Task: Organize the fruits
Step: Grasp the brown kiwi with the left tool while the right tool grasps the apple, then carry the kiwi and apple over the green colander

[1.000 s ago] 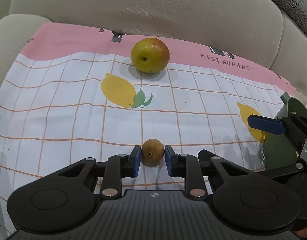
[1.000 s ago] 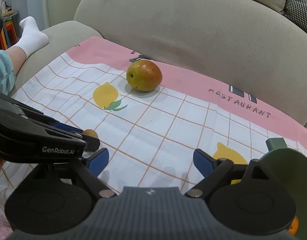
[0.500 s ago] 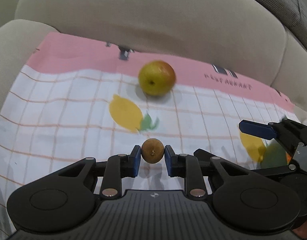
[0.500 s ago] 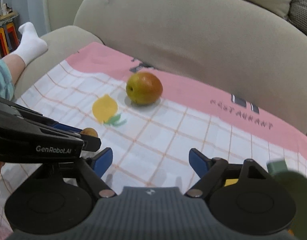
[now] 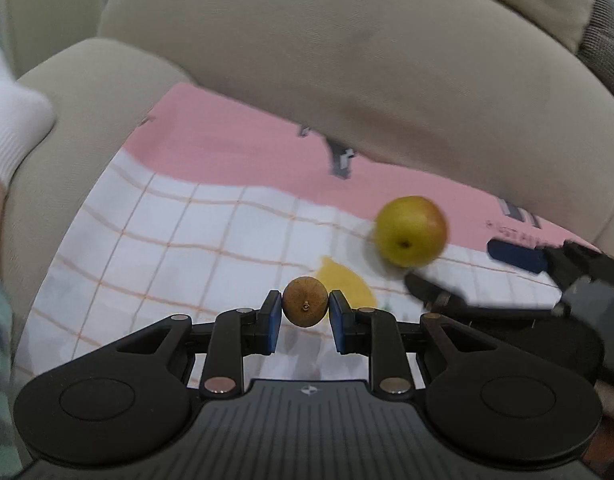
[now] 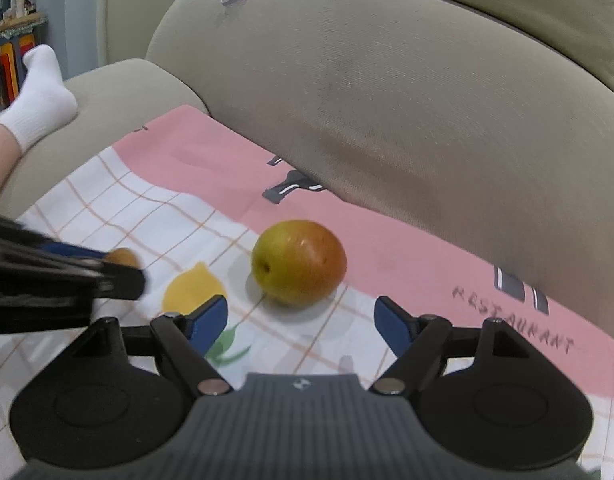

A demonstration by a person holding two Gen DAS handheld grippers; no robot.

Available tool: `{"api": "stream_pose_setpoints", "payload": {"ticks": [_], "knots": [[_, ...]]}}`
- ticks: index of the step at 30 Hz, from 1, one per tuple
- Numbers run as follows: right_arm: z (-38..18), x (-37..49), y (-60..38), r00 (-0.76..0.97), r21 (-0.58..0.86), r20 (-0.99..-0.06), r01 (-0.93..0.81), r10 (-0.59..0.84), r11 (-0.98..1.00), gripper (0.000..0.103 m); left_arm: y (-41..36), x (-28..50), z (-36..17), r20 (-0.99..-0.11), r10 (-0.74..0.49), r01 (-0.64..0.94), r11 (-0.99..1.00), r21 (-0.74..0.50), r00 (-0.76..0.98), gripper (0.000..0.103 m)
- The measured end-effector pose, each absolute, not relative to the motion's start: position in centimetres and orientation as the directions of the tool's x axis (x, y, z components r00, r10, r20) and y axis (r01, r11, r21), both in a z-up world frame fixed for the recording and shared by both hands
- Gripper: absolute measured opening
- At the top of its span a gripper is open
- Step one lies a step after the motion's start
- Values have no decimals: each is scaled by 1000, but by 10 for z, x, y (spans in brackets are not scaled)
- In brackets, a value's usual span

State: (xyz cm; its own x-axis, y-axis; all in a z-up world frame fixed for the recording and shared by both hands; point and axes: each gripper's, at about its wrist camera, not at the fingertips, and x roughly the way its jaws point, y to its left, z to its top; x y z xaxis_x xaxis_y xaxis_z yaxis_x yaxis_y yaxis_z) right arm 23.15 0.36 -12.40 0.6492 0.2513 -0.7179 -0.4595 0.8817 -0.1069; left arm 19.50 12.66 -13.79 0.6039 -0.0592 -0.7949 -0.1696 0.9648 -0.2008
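My left gripper point(image 5: 305, 307) is shut on a small round brown fruit point(image 5: 305, 306) and holds it above the checked cloth point(image 5: 195, 240); the fruit also peeks out behind the left gripper in the right wrist view point(image 6: 122, 258). A yellow-green and red mango point(image 6: 299, 262) lies on the cloth near its pink border, and shows blurred in the left wrist view point(image 5: 411, 231). My right gripper point(image 6: 301, 318) is open and empty, just short of the mango, with the mango between and beyond its fingertips. It shows at the right of the left wrist view point(image 5: 519, 258).
The cloth lies on a beige sofa seat, with the backrest point(image 6: 387, 80) close behind the mango. A person's leg in a white sock point(image 6: 39, 92) rests on the sofa arm at the left. Lemon prints point(image 6: 193, 290) mark the cloth.
My left gripper lifted the brown fruit off the cloth and swung left. My right gripper moved forward up to the mango, and the green container at the right left its view.
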Motion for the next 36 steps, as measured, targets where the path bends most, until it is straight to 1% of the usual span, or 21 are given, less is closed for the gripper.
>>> {"api": "stream_pose_setpoints", "payload": {"ticks": [4,9,13,19,23,36], "knots": [[-127,248,10,654,-91,-713,-444,253,891,77,135,193,-142,-798,-41,-204,958,-203,601,28],[-135,262,20,639,-70,-728,-429,248,901,77,135,193,-145,-797,-24,-205,962,-183,603,28],[-142,270,27,629,-58,-739,-417,242,907,76,137,194,-145,-800,-33,-207,959,-195,599,28],[-146,280,34,636,-76,-742,-394,212,916,71,137,195,-145,-802,-36,-213,956,-202,596,28],[-149,287,36,632,-87,-751,-378,189,922,64,136,195,-146,-803,-40,-211,956,-205,595,28],[-150,283,28,615,-62,-763,-379,201,924,64,133,192,-140,-792,-43,-204,956,-209,609,28]]}}
